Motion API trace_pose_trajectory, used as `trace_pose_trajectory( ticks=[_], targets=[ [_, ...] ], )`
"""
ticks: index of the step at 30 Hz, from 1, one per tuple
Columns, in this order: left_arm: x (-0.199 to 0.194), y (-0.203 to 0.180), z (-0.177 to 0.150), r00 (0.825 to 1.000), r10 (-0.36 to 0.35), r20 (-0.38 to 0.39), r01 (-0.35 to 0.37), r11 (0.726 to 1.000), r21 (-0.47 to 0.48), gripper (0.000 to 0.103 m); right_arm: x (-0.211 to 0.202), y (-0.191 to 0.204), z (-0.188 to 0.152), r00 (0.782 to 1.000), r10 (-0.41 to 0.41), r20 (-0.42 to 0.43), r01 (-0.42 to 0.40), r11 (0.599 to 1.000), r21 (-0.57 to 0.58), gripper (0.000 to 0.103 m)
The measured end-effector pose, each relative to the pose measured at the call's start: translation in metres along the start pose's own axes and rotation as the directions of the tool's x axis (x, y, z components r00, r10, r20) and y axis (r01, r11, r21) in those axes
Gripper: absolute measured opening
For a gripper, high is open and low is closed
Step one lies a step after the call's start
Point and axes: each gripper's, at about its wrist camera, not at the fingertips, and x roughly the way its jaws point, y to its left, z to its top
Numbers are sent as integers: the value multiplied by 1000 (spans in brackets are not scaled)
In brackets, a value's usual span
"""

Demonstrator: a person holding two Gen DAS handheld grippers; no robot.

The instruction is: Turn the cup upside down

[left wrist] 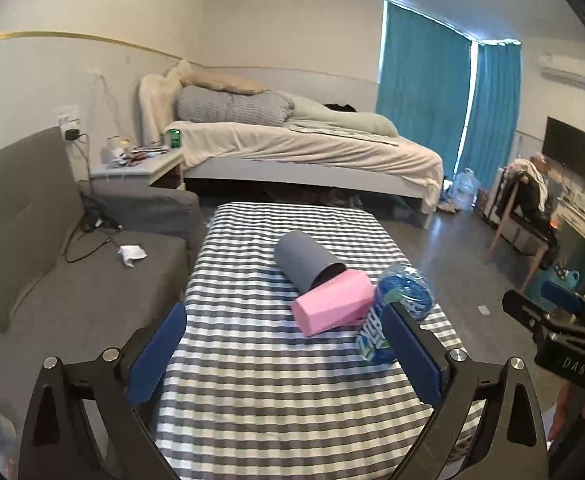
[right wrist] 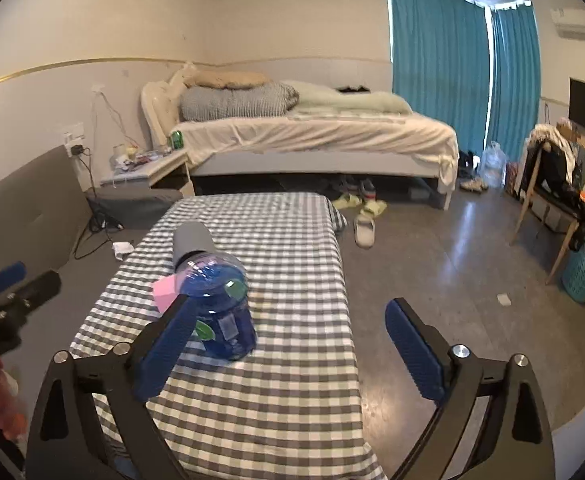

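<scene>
Ahead of left hand-held gripper (left wrist: 284,344) | cup (left wrist: 306,262) (on side) | both spread wide

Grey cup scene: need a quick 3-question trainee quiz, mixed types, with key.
1. True or false: the grey cup stands upright on the checked tablecloth.
2. What touches the cup's open end? A) pink block B) green can C) slipper
3. Fill in: the left gripper and right gripper are both ____.

Key: 1 false, it lies on its side. 2 A. 3 open; neither holds anything, and the blue water bottle lies untouched near the block.
</scene>
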Motion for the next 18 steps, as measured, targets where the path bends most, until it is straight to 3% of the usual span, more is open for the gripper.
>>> trace_pose_trajectory(
  ticks=[5, 10, 18],
  targets=[
    [7, -4, -16, 1000, 6, -31, -5, 1000, 25, 101, 3, 15, -11, 1000, 7, 5, -7, 1000, -12, 103],
    [18, -14, -23, 998, -1, -63, 4, 999, 50, 101, 15, 18, -18, 999, 27, -47, -28, 1000, -14, 103],
    [20, -12, -19, 998, 6, -61, -5, 1000, 26, 101, 18, 8, -16, 999, 27, -43, -27, 999, 20, 103]
  ],
)
